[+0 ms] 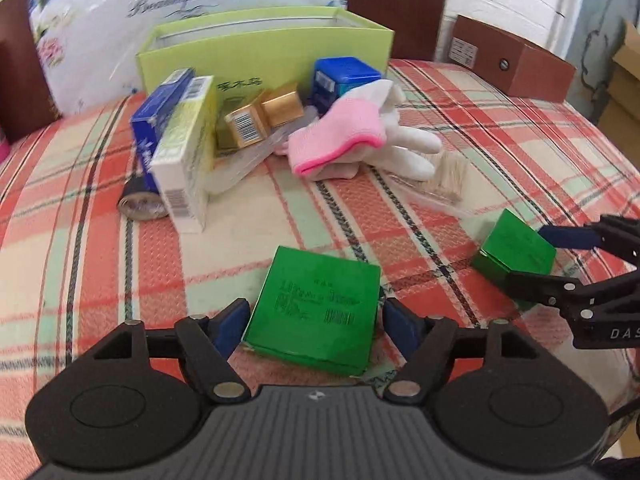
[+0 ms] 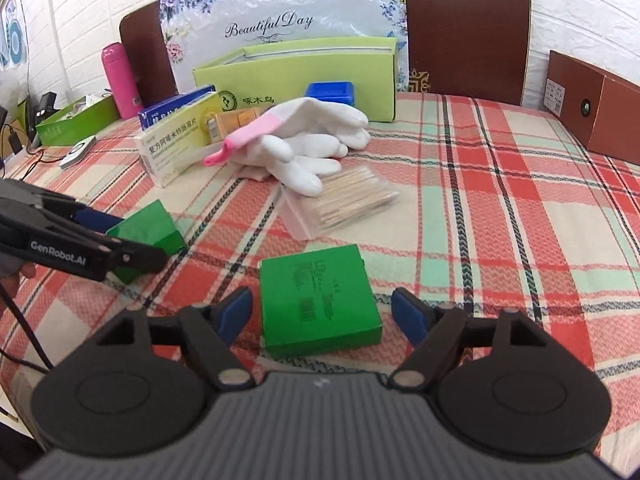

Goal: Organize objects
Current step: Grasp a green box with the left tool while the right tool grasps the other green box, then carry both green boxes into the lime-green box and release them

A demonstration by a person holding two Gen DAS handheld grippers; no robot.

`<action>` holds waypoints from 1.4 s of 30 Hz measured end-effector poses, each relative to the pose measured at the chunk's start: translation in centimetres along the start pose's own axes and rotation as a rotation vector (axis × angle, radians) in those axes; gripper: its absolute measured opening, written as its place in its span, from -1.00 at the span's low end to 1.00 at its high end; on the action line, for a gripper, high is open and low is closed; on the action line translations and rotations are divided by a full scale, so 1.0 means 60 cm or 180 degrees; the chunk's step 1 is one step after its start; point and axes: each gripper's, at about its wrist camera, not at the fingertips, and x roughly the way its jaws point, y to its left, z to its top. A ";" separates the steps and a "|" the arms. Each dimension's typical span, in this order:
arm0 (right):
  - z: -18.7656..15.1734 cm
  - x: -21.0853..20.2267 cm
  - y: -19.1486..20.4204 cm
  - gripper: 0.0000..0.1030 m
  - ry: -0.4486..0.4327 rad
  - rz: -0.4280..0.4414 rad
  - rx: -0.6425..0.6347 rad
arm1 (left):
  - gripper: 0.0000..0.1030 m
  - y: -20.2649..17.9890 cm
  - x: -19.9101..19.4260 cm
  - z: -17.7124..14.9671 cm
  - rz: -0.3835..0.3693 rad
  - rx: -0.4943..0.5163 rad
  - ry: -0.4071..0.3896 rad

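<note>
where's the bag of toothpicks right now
In the right wrist view the bag of toothpicks lies mid-table on the plaid cloth, just in front of the white gloves and beyond the green box.

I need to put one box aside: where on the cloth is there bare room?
Bare cloth lies right of the toothpick bag, toward the brown box. Crowded: around the gloves and medicine boxes before the lime box.
</note>
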 end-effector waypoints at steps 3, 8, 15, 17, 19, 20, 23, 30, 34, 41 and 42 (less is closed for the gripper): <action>-0.001 0.005 0.000 0.50 0.0024 -0.0029 -0.0019 | 0.51 -0.005 0.009 0.001 -0.0014 0.0111 -0.0009; 0.001 0.018 0.003 0.49 0.0066 -0.0029 -0.0028 | 0.44 0.000 0.013 0.000 -0.0069 0.0065 -0.0076; 0.002 0.027 0.012 0.20 0.0052 -0.0064 -0.0098 | 0.31 -0.001 0.011 0.004 -0.0044 0.0106 -0.0155; 0.007 0.019 0.007 0.19 0.0046 0.0042 -0.0042 | 0.31 0.007 -0.002 0.007 -0.0068 0.0049 -0.0210; 0.018 0.005 0.004 0.19 -0.0037 0.0163 0.0008 | 0.31 0.015 -0.018 0.014 -0.0057 0.0023 -0.0286; 0.027 -0.003 0.002 0.19 -0.0101 0.0213 0.0022 | 0.31 0.020 -0.029 0.021 -0.0046 0.0015 -0.0344; 0.065 -0.026 -0.004 0.19 -0.0356 0.0320 0.0070 | 0.31 0.033 -0.063 0.048 -0.0017 -0.0005 -0.0554; 0.189 -0.017 -0.018 0.19 -0.0772 0.0366 0.0012 | 0.31 0.065 -0.111 0.148 0.0007 -0.0080 -0.1032; 0.264 0.020 -0.023 0.19 -0.0895 0.0259 -0.0003 | 0.31 0.093 -0.106 0.218 0.0098 -0.0269 -0.1203; 0.376 0.128 -0.043 0.19 -0.0887 0.0051 0.0085 | 0.31 0.160 -0.027 0.336 0.0447 -0.0601 -0.1162; 0.387 0.146 -0.046 0.19 -0.0861 0.0022 0.0102 | 0.31 0.164 -0.008 0.348 0.0478 -0.0601 -0.1109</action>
